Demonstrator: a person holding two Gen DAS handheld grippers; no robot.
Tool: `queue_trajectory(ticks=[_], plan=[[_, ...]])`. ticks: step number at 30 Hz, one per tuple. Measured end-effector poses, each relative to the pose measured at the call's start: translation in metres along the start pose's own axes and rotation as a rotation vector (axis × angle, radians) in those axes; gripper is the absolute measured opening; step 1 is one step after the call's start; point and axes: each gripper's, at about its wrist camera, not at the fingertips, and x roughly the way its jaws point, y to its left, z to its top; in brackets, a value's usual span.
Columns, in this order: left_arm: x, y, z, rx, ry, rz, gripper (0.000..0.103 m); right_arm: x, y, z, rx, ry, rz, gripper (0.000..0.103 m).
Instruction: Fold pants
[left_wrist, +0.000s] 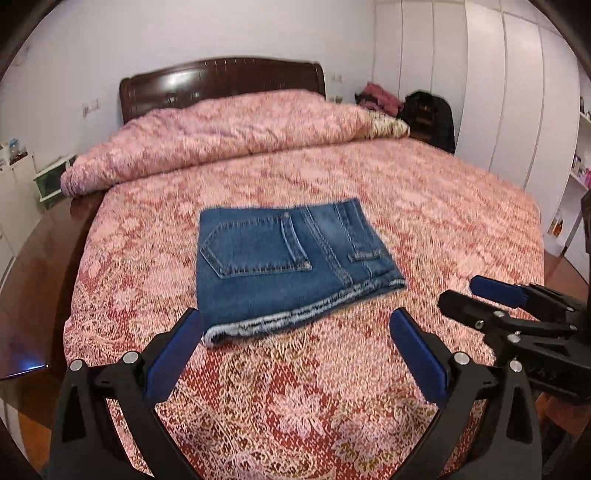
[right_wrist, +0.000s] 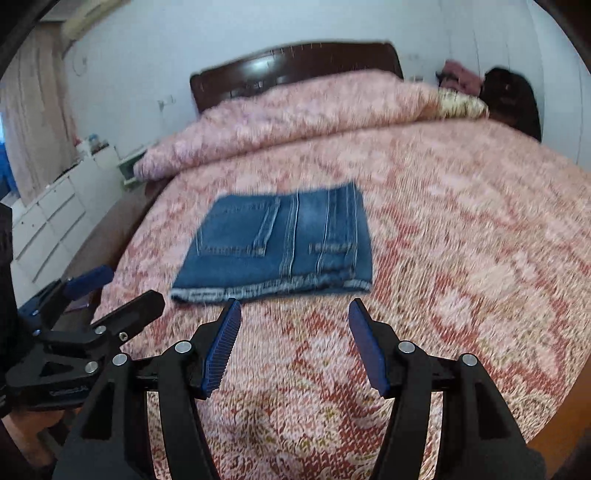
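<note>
A pair of blue denim pants (left_wrist: 291, 262) lies folded into a compact rectangle on the pink patterned bedspread (left_wrist: 295, 387), back pocket up, frayed hems toward me. It also shows in the right wrist view (right_wrist: 280, 243). My left gripper (left_wrist: 295, 325) is open and empty, just short of the near edge of the pants. My right gripper (right_wrist: 293, 310) is open and empty, also just short of that edge. The right gripper shows in the left wrist view (left_wrist: 476, 291), and the left gripper shows in the right wrist view (right_wrist: 122, 291).
A rolled pink duvet (left_wrist: 229, 136) lies across the head of the bed before a dark wooden headboard (left_wrist: 221, 79). White wardrobes (left_wrist: 498, 92) stand on the right, white drawers (right_wrist: 48, 221) on the left. A dark bag (left_wrist: 430, 114) sits at the far right corner.
</note>
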Motion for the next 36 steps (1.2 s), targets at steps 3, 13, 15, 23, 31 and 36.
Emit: queue_trajectory(ticks=[3,13,15,23,31,36], plan=[[-0.008,0.004,-0.001,-0.006,-0.083,0.008,0.101,-0.009,0.002,0.004,-0.016,-0.065,-0.008,0.060],[-0.028,0.006,-0.003,0.022,-0.282,0.026,0.101,-0.023,0.010,0.004,-0.047,-0.161,-0.027,0.060],[-0.030,0.006,-0.005,0.026,-0.304,0.016,0.101,-0.025,0.009,0.003,-0.054,-0.177,-0.031,0.060],[-0.025,0.010,-0.012,0.003,-0.307,0.018,0.101,-0.030,0.009,-0.007,-0.093,-0.198,-0.056,0.067],[-0.023,0.003,-0.021,0.023,-0.293,0.001,0.101,-0.031,0.014,-0.014,-0.104,-0.181,-0.041,0.067],[-0.027,-0.001,-0.019,0.017,-0.309,-0.033,0.101,-0.039,0.018,-0.016,-0.114,-0.183,-0.040,0.067]])
